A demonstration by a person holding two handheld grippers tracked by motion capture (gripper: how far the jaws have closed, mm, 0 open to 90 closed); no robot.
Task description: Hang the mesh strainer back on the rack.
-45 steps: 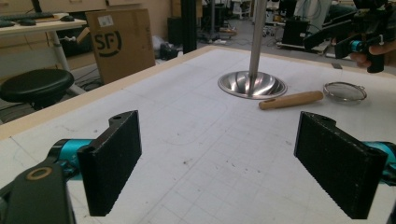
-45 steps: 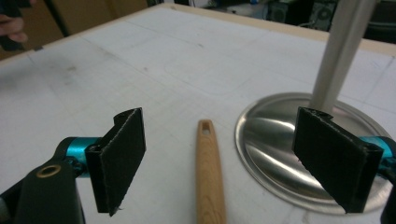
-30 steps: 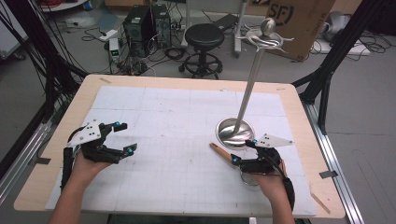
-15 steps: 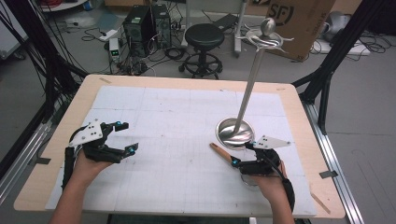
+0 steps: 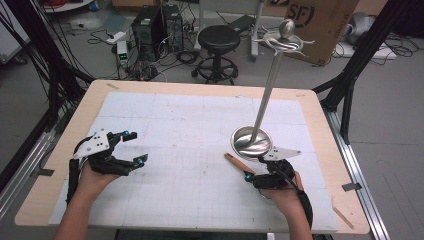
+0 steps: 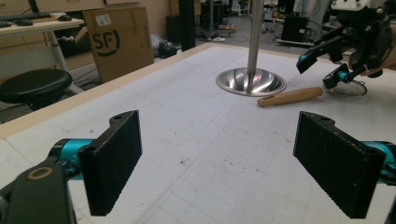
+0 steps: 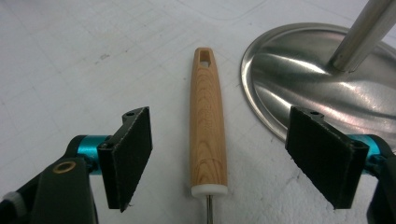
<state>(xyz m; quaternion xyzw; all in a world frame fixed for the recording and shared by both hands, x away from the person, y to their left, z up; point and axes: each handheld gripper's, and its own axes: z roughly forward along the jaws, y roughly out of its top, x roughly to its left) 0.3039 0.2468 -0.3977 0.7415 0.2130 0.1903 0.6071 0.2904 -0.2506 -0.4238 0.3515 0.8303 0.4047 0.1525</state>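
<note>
Wooden-handled utensil (image 7: 208, 126): we see it lying flat on the desk (image 5: 200, 125) between the spread jaws of the right tongs (image 7: 229, 156), handle pointing away from them, a thin metal shank leaving the white collar toward the tongs. We cannot tell what its working end is.
Right tongs: released, jaws wide apart on either side of the handle and touching nothing; we judge they are lined up along it so that closing would pinch the wood across its width.
Metal stand (image 5: 251, 142): its dished steel base sits just beside the handle, on the right jaw's side, with a tall pole rising to hooks at the top (image 5: 285, 41); we think the utensil is meant to hang there by the slot in its handle end.
Left tongs (image 5: 131, 148): released and empty, held low over the desk well apart from the utensil, apparently waiting.
</note>
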